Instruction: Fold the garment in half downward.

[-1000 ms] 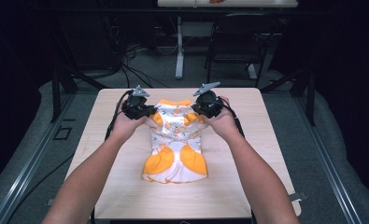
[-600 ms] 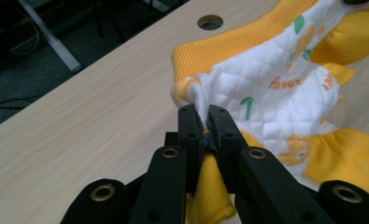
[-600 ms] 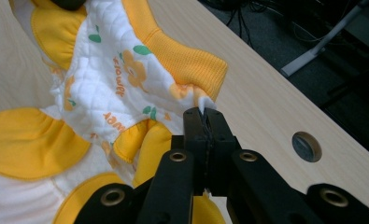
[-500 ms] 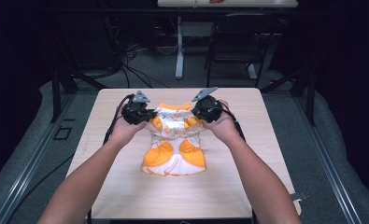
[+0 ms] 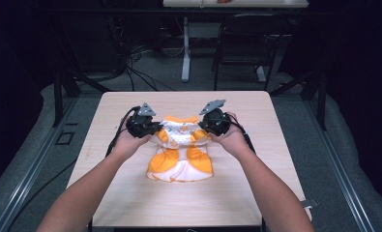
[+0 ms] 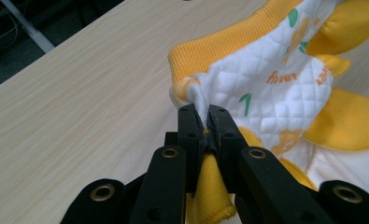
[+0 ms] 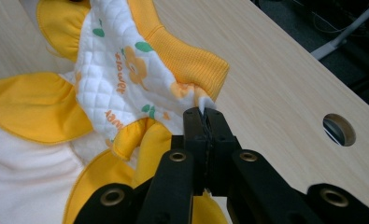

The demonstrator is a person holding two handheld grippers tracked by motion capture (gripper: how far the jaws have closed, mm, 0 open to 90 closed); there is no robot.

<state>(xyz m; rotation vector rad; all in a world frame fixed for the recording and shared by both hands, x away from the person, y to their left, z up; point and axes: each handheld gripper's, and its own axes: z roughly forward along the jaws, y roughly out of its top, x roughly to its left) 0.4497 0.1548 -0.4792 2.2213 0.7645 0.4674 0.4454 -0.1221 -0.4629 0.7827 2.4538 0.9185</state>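
Both tongs are clamped on cloth as I look down from the high view: the left gripper (image 5: 152, 128) pinches one upper corner of the baby garment (image 5: 181, 152), and the right gripper (image 5: 209, 124) pinches the opposite upper corner. From my left gripper view I see the two black jaws squeezed together on a fold of white quilted fabric, right beside the garment's yellow ribbed waistband (image 6: 229, 46), with a strip of yellow cloth running down between the jaws toward the camera. From my right gripper view I see the same thing mirrored: jaws pressed tight on a small white tip of fabric, just under the end of the ribbed band (image 7: 187, 56)

I read the garment as white quilted cloth with yellow ruffles, small orange flowers and green leaves printed on it. Its top edge is held between my two hands, while its lower part, with the wide yellow flaps and white hem, lies flat on the wooden table (image 5: 130, 198), on the side of the garment nearer to me. The garment sits roughly at the middle of the tabletop, with bare wood all around it. To the right of the garment, in my right gripper view, I see a round cable hole (image 7: 338, 129) in the table, well apart from the cloth. Beyond the garment, past the table's far edge, a dark chair (image 5: 242, 43) stands on the grey floor
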